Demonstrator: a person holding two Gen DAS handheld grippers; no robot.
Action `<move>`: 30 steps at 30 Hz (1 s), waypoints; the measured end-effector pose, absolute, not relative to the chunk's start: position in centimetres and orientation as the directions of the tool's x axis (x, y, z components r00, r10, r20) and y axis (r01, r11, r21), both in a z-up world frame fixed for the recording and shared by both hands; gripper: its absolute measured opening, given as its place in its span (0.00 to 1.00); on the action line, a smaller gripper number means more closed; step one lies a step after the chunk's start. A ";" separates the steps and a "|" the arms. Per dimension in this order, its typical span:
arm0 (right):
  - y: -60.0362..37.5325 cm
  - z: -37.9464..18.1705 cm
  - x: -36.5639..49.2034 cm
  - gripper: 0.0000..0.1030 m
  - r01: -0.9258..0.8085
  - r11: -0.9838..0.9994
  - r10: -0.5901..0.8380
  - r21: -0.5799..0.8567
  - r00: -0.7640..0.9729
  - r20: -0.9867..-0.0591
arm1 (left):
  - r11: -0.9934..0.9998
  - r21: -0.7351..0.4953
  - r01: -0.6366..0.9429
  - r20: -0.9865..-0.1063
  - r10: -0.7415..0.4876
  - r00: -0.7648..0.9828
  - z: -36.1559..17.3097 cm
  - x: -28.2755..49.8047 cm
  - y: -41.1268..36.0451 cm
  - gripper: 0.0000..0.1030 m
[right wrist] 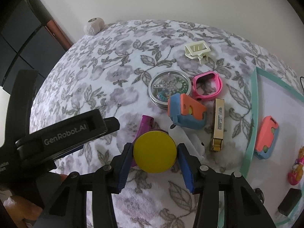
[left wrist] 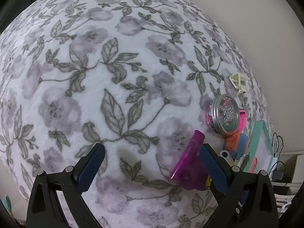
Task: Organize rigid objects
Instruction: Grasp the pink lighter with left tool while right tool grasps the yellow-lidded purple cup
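Observation:
A pile of small objects lies on a floral blanket (right wrist: 117, 79). My right gripper (right wrist: 154, 152) is shut on a round yellow disc (right wrist: 154, 152), its pads touching both sides. Behind it lie a magenta comb (right wrist: 145, 123), a white case (right wrist: 190, 142), an orange-and-blue block (right wrist: 187, 112), a round tin of beads (right wrist: 170, 87), a pink watch case (right wrist: 208, 85), a gold box (right wrist: 218, 123) and a cream clip (right wrist: 197, 51). My left gripper (left wrist: 152, 163) is open and empty over the blanket, its right finger (left wrist: 214, 169) beside the magenta comb (left wrist: 188, 155). The tin (left wrist: 224, 114) shows there too.
A white tray with a teal rim (right wrist: 252, 114) sits at the right and holds a second orange-and-blue block (right wrist: 267, 136) and a pink figure (right wrist: 296, 167). The left gripper's body (right wrist: 62, 136) shows at the left of the right wrist view. A wall stands behind.

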State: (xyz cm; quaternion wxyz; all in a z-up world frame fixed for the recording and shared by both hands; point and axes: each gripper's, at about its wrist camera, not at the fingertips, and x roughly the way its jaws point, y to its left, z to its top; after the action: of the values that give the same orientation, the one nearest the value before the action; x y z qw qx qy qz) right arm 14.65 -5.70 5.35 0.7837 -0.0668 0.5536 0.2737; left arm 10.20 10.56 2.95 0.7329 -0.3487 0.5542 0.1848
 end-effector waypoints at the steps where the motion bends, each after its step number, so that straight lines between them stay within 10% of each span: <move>1: -5.7 5.3 14.7 0.49 -0.500 0.843 0.354 0.197 0.240 -0.904 | 0.692 -0.306 -0.654 -0.942 -0.117 0.316 2.9 10.3 10.4 0.97; 30: -10.6 5.8 16.8 0.48 -0.406 0.887 0.349 0.221 0.273 -0.897 | 0.851 -0.155 -0.501 -0.971 -0.038 0.236 0.5 13.8 5.9 0.88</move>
State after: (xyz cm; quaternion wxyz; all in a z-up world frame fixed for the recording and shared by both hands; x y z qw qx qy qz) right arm 16.80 -10.60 5.79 0.7973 -0.0259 0.5547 0.2367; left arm 13.77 5.93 0.52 0.7531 -0.2252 0.5988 0.1535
